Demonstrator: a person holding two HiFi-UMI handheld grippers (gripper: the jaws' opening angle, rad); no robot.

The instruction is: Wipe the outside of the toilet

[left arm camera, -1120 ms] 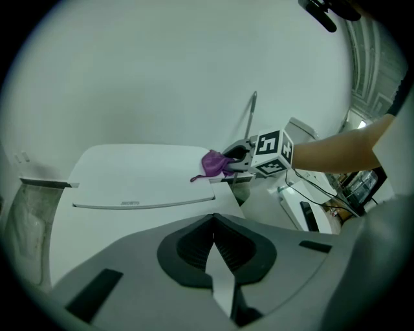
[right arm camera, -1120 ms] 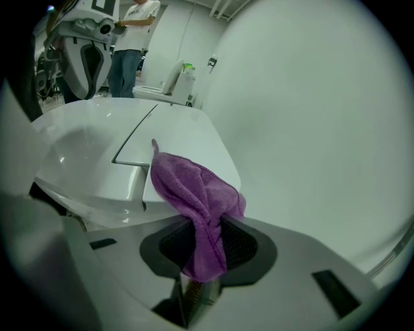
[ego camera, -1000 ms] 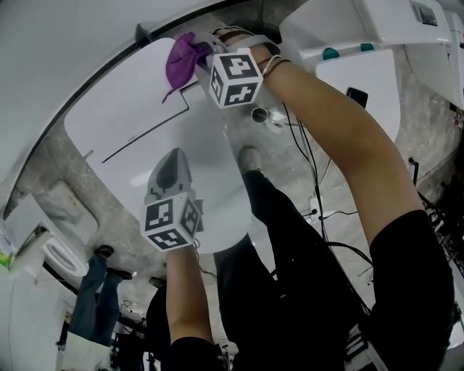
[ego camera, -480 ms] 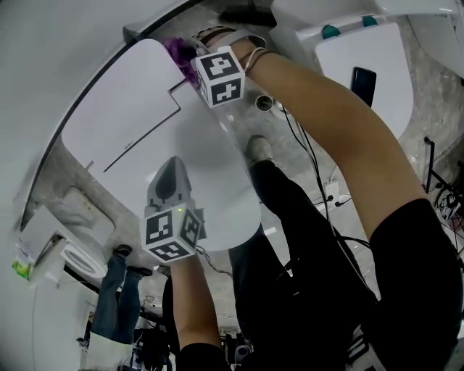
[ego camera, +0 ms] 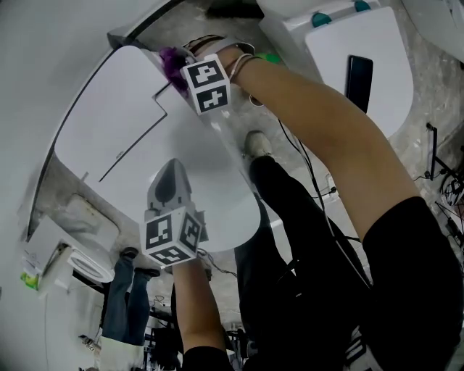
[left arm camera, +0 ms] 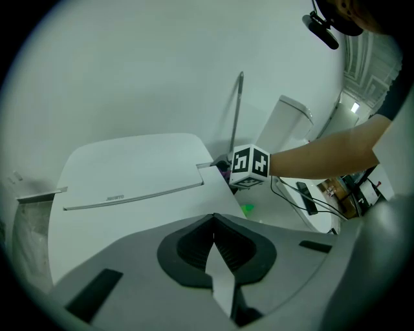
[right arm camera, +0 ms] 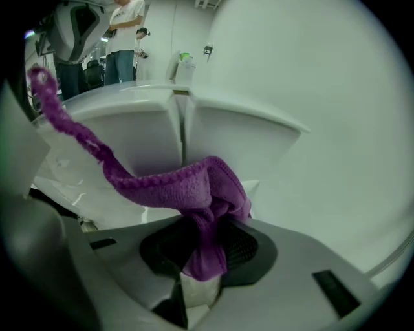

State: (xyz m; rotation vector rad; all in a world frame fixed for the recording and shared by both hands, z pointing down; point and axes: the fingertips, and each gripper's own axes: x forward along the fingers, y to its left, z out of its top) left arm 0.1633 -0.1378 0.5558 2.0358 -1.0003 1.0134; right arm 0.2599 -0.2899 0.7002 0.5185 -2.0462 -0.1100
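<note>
Right gripper (right arm camera: 206, 249) has slid further toward 11 o'clock in the head view over the last second, along the far edge of the toilet (ego camera: 123, 130). Purple cloth (right arm camera: 194, 184) showed as a full bunch before; now only a scrap pokes out past the marker cube (ego camera: 206, 85). Left gripper (left arm camera: 214, 226) has barely shifted and is parked at 7 o'clock in the head view, over the white lid (left arm camera: 129, 174). Right jaws are clamped on the cloth: a bunched fold is pinched between them, and a long tail trails off toward 10 o'clock in the right gripper view, in front of white ceramic. Cloth sits at the toilet's far edge by the wall, 12 o'clock in the head view; can't tell if it presses on the surface. Left jaws are closed together with nothing between them, pointing across the flat lid, with the right gripper's cube at 1 o'clock in that view. Thin metal rod (left arm camera: 237, 106) stands against the wall behind the cube. Second toilet (ego camera: 391, 65) is at 1 o'clock in the head view, with a dark phone (ego camera: 359, 80) lying on its lid and teal fittings (ego camera: 319, 18) at its far end. Wearer's black trousers (ego camera: 290, 239) run from centre to 5 o'clock, with a shoe (ego camera: 254, 143) near centre. Another person in jeans (ego camera: 127, 304) stands at 7 o'clock.
</note>
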